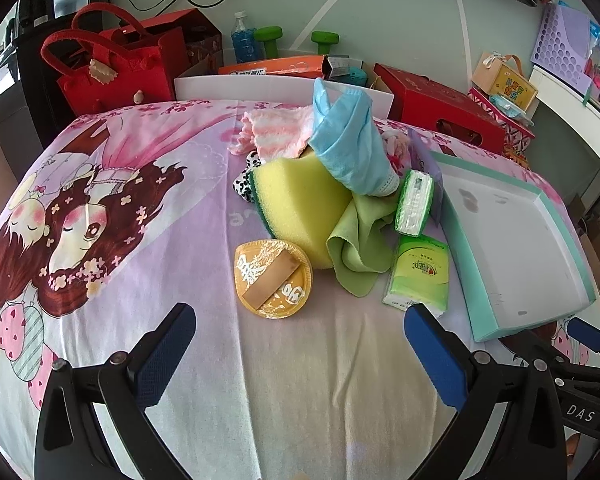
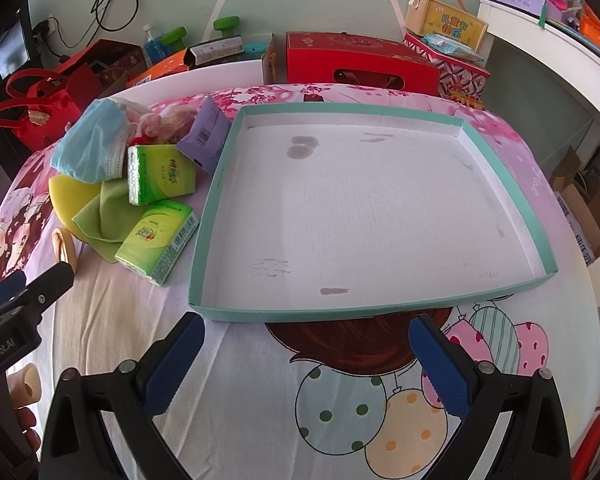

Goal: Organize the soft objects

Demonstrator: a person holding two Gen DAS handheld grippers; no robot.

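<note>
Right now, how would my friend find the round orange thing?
Find the big teal tray on the cartoon bedsheet. Left of it sits a soft pile; nearest the left gripper lies the orange puff. It alone is round, plastic-wrapped, with a tan strap.

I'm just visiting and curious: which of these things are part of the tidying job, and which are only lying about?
For the job: yellow sponge, green cloth, blue cloth, two tissue packs, teal tray.

Lying about: red gift box, red bag, green dumbbells, water bottle.

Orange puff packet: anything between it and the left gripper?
Nothing visible. The left gripper hangs open just short of the orange puff packet, with only bare bedsheet between them.
</note>
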